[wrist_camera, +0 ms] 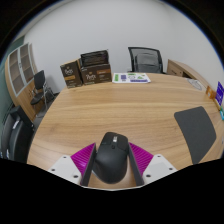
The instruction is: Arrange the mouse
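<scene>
— Where the fingers [76, 168] reach forward, what sits between them?

— The mouse [109, 158]. It is black, matte, rounded like a pebble, with a darker line down its back where the wheel would be. It lies on the table [120, 110], long axis pointing away from the gripper [110, 166].

— Is it gripped?

— The magenta pads [143, 157] flank it on both sides and seem to meet its flanks, so I read it as clamped, though the mouse's bulk hides the actual contact.

— And the table itself?

— Pale wood grain, smooth, with a curved outer edge; it looks round or oval. The mouse is at the near edge of it, the rest of the top stretching beyond.

— Anything else on the wood?

— A dark grey mat [195, 131], flat and rectangular with soft corners, well off to the right of the mouse. Some papers [132, 77] with coloured print lie at the far side.

— Around the table?

— A mesh-backed chair [146, 59] beyond the far edge, another black chair [13, 135] at the left. Brown cardboard boxes [87, 69] with dark printing stand against the white wall, and a wooden shelf [18, 68] is at the far left.
</scene>
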Demonstrator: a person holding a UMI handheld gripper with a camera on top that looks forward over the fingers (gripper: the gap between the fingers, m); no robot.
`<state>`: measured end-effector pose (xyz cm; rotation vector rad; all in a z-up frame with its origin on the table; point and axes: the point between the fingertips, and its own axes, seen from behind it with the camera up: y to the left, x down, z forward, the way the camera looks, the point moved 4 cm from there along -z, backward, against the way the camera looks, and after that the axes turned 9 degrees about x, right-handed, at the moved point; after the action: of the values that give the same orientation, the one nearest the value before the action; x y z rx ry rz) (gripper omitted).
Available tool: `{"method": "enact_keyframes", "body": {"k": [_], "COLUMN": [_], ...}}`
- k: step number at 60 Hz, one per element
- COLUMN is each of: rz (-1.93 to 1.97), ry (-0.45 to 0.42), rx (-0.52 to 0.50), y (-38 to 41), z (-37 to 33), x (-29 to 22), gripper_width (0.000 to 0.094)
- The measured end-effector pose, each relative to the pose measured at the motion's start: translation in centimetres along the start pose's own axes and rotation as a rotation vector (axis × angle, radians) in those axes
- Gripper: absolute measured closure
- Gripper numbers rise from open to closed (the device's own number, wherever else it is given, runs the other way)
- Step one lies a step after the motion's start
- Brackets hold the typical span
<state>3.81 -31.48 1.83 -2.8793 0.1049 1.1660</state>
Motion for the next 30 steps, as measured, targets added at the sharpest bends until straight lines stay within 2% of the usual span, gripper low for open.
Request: {"method": "enact_keyframes", "body": {"k": [2, 18, 30], "rz": [0.005, -0.016, -0.035], "ry": [-0.002, 0.012, 0.02], "rx": [-0.006, -0.03, 0.011], "y": [0.0, 0.1, -0.3], "z": [-0.1, 0.0, -1.0], "x": [0.0, 0.2, 0.4], "gripper_width": [0.0351, 0.05, 0.0525]}}
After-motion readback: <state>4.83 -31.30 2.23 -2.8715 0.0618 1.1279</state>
